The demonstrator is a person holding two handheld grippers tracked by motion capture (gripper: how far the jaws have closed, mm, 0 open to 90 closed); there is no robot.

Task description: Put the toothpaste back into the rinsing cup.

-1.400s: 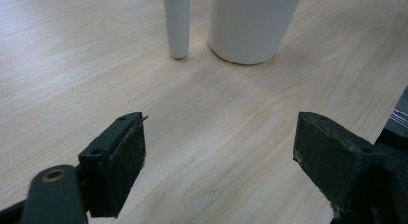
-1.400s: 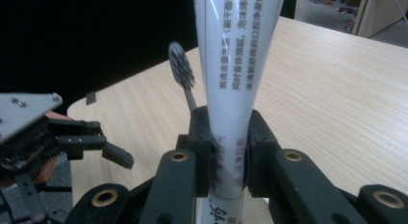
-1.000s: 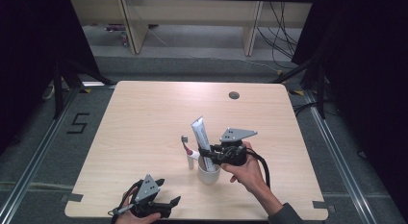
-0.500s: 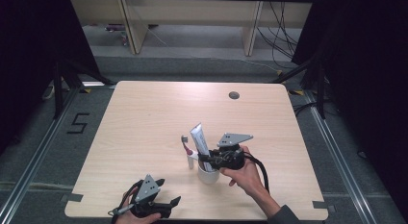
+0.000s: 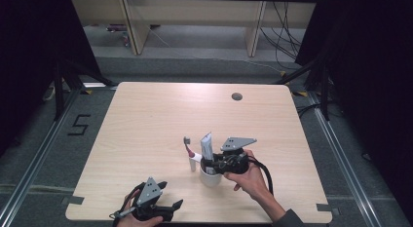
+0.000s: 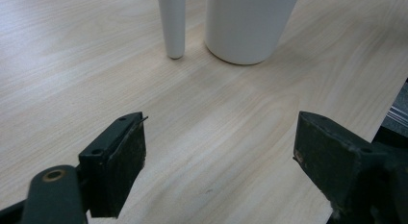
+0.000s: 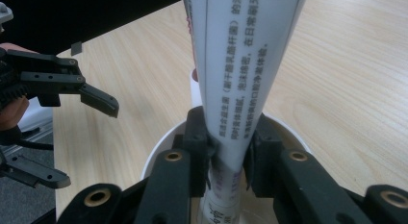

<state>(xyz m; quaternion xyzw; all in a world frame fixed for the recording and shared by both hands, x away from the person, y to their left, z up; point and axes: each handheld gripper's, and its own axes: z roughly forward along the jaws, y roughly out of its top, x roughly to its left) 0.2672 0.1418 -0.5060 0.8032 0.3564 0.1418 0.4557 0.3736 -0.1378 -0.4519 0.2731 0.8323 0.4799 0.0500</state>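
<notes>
High view: the person's right gripper (image 5: 210, 164) sits right over a white cup (image 5: 210, 177) near the front of the wooden table (image 5: 146, 120), its jaws clenched on a toothpaste tube (image 5: 206, 145) that stands up out of the cup. From the right gripper view the tube (image 7: 240, 80) is pinched low down, with its lower end already inside the cup's rim (image 7: 159, 152). I'd say the placing is nearly done; what looks left is to let go of the tube and lift the gripper clear without tipping the cup.

A toothbrush (image 5: 190, 151) stands upright just beside the cup on its left; whether it touches the cup I can't tell. In the left gripper view its white handle (image 6: 173, 22) meets the tabletop close to the cup (image 6: 250, 22).

The left gripper (image 5: 163, 198) waits at the front edge with its jaws spread wide and nothing between them.

The tabletop is pale wood grain, with a round cable hole (image 5: 237, 96) near the far edge. Beyond are grey floor, a taped "5" (image 5: 79, 124), dark curtains and loose cables.
</notes>
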